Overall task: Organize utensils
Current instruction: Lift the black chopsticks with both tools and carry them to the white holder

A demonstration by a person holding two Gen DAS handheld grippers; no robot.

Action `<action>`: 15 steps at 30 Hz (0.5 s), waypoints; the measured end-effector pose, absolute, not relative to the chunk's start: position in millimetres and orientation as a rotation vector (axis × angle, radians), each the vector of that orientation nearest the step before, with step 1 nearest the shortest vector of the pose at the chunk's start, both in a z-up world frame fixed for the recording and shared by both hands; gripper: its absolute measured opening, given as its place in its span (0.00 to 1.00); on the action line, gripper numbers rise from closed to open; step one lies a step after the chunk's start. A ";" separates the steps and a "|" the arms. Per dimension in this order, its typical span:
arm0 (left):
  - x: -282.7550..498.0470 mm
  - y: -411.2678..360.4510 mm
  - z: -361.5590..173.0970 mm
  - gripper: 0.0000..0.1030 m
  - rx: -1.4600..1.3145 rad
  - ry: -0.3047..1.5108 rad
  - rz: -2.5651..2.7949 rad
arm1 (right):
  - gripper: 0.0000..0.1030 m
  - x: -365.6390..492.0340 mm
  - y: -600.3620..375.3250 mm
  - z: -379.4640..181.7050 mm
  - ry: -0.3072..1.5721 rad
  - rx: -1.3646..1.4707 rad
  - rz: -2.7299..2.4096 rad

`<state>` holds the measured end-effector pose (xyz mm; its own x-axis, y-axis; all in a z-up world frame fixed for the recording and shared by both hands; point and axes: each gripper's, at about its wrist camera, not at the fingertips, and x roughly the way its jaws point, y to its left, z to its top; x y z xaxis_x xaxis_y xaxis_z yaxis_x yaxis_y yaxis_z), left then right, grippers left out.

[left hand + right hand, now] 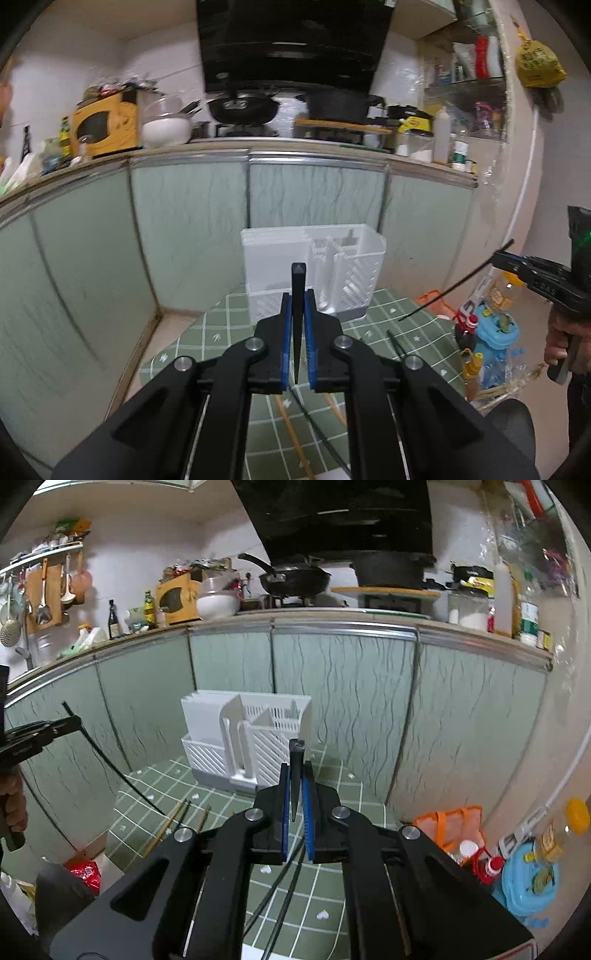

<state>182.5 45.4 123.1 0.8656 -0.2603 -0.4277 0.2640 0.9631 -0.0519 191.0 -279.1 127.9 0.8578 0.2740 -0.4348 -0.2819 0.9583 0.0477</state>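
A white slotted utensil holder stands at the far end of a green checked table; it also shows in the right wrist view. My left gripper is shut on a black chopstick that points at the holder. My right gripper is shut on another black chopstick, held above the table in front of the holder. Each gripper shows in the other's view with its chopstick sticking out, the right one and the left one. Loose wooden and black chopsticks lie on the table.
Green cabinet doors stand close behind the table, under a crowded counter with pans. An orange bag, bottles and a blue box sit on the floor to the right. A red packet lies at the left.
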 end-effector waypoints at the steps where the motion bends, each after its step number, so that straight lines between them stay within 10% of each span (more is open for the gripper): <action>1: 186.6 43.0 127.6 0.07 0.013 0.441 -0.292 | 0.06 194.3 -277.8 133.1 0.452 -0.020 0.302; 15: 244.3 1.4 183.1 0.08 0.049 0.398 -0.436 | 0.06 232.8 -263.1 201.4 0.435 -0.051 0.404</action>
